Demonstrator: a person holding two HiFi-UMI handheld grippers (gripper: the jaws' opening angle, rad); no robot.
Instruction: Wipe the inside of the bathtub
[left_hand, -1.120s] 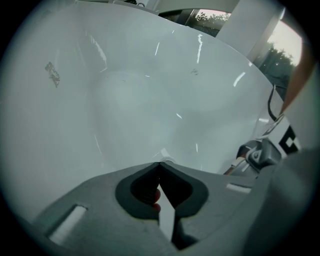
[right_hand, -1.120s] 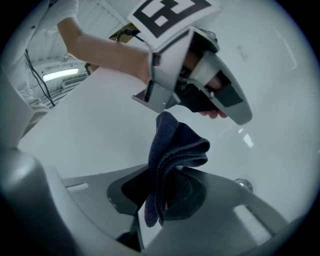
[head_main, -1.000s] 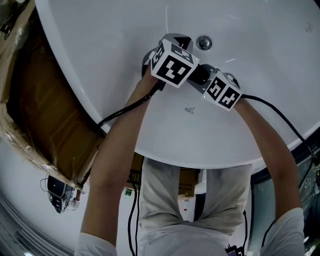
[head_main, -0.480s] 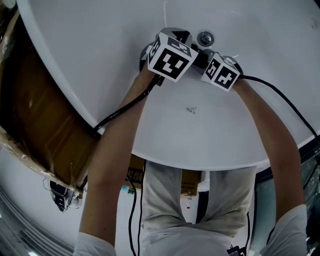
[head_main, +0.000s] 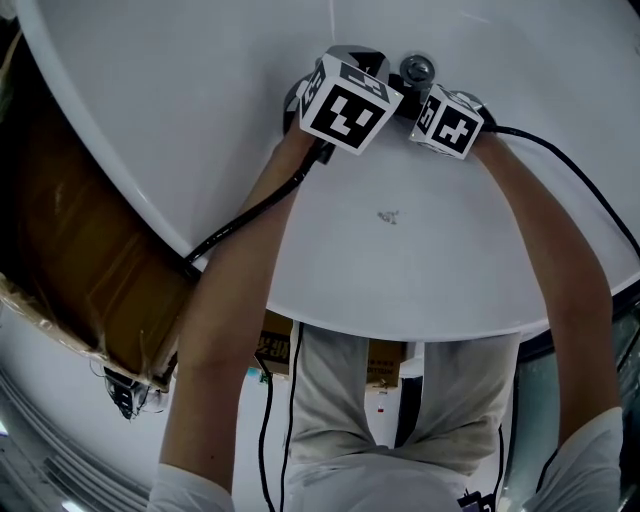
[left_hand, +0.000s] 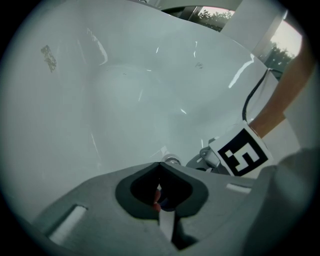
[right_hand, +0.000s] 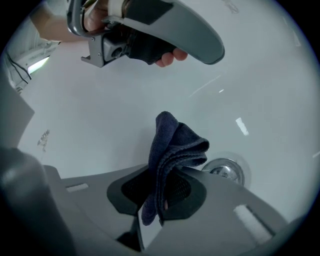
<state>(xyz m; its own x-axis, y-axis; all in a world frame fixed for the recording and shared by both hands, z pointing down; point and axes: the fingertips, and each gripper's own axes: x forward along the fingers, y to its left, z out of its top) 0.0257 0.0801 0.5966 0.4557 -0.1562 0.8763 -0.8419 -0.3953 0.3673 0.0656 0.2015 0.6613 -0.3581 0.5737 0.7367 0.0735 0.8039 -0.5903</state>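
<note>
- The bathtub (head_main: 200, 110) fills the top of the head view, all bare white. I'm leaning over its rim with both arms in.
- My right gripper (right_hand: 160, 200) is clamped on a dark blue cloth (right_hand: 172, 150), bottom middle of its own view.
- My left gripper (left_hand: 160, 192) has its jaws together, and I can't see anything held in them. It hovers just beside the right one.
- The cloth's long axis runs straight out along the jaws, toward the top of the frame. Its folded end leans right toward the drain (right_hand: 225, 170), and a short tail hangs back behind the jaws. Can't tell if it's touching the tub floor.
- What worries me:
  - It's bunched into a narrow fold, so I'd guess a hard push drags it out of the jaws or lets bare plastic scrape the enamel.
  - It could also snag on the drain.
  - The grippers are close enough to bump.
</note>
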